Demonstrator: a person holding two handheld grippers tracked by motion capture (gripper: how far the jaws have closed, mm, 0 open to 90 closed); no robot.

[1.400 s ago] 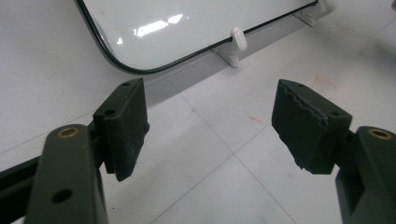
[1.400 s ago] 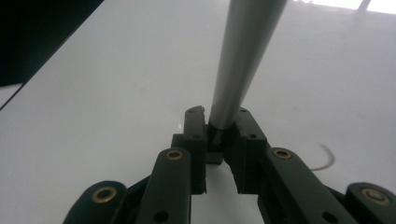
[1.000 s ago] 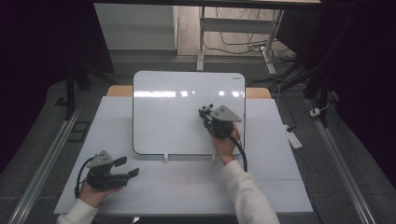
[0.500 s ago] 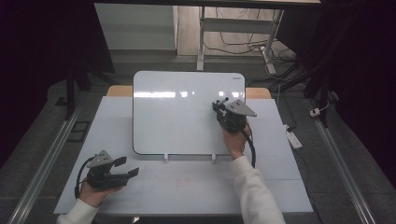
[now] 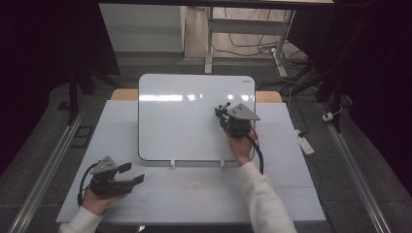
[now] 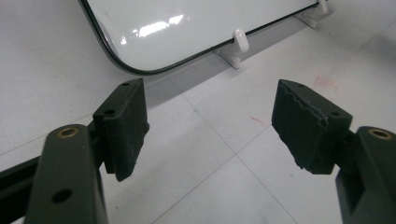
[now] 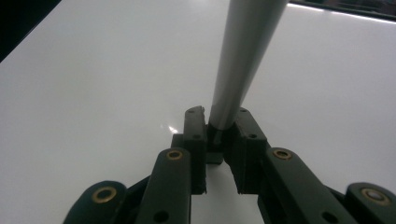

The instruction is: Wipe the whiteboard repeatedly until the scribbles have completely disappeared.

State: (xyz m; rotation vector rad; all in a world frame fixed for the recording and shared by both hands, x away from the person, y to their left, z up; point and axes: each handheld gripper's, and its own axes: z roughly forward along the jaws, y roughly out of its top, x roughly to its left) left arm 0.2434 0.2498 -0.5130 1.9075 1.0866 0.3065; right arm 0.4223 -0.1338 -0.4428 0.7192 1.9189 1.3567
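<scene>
Right gripper clamped on grey marker mid-frame over whiteboard: keep tip pressure light and steady; left gripper jaws apart, idle lower left.

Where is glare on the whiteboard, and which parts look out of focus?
High view: a glare band crosses the upper whiteboard. Left gripper view: bright reflections on the board, and the near jaws look soft. Right gripper view: the grey rod in the right gripper blurs upward.
</scene>
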